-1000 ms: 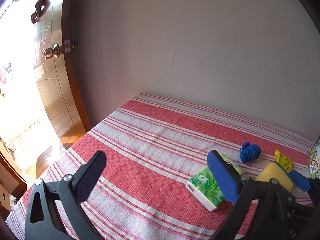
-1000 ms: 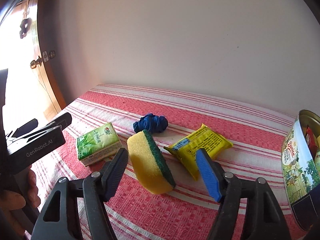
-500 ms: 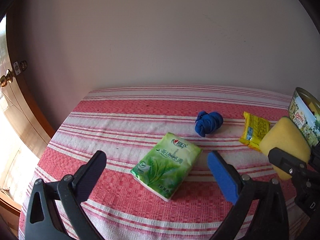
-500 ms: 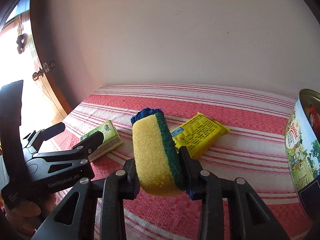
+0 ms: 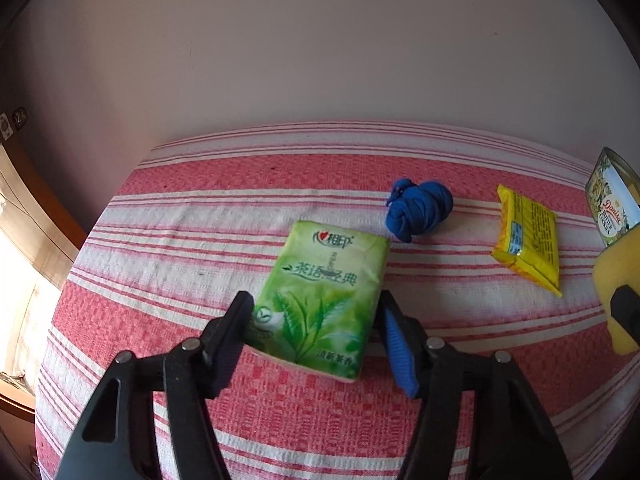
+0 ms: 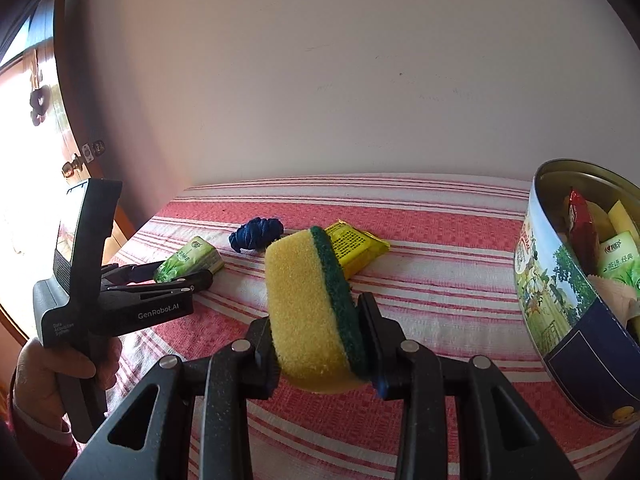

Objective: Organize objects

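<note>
Right wrist view: one open cookie tin [image 6: 568,292] stands at 3 o'clock on the striped bench [image 6: 440,272], already holding packets. The right claw [image 6: 316,332] is clenched on the single sponge [image 6: 308,308], light and squashy, best pinched across its flat faces. At 9 o'clock the left claw [image 5: 316,336] is closing around the one loose tissue pack [image 5: 324,292], soft and crushable, flanked at its long sides. One yellow packet [image 5: 528,240] and one blue cloth knot [image 5: 420,208] lie beyond.
</note>
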A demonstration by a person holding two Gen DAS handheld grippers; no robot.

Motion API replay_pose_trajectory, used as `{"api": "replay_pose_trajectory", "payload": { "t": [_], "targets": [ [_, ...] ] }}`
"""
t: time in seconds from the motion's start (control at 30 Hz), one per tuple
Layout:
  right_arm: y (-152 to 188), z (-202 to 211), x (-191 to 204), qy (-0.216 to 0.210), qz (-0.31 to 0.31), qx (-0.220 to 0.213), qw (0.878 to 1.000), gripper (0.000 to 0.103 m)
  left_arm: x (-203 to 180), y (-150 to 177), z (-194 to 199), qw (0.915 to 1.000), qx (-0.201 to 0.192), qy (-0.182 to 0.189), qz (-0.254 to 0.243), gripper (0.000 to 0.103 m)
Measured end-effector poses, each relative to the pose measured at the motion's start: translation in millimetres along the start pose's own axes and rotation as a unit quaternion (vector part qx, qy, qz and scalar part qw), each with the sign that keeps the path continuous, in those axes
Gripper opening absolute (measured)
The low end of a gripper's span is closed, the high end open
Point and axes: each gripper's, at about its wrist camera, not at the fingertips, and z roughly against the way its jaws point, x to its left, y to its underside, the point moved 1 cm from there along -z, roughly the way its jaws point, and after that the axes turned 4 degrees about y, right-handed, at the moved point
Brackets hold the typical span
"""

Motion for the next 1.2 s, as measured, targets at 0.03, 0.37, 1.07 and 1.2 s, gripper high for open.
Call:
{"api": "replay_pose_trajectory", "payload": {
  "t": [0.03,0.37,1.07,1.2],
  "targets": [
    [0,2,-2,0.001,-0.003,-0.006,1.000,0.037,-1,1,3,0.9999,-0.008,-0.011,-0.003,0.058],
    [-3,28,-37,0.041,-0.019,-0.082,0.996,0.037,-16,12,63,0.9882,-0.143,-0.033,0.043,0.054],
    [6,64,-88,0.088,0.013,-0.129,0.988,0.037,-111,21,98,0.9833,-0.178,-0.014,0.035,0.054],
    [8,70,-102,0.097,0.015,-0.136,0.986,0.037,-132,20,105,0.9836,-0.177,-0.001,0.031,0.054]
  ]
}}
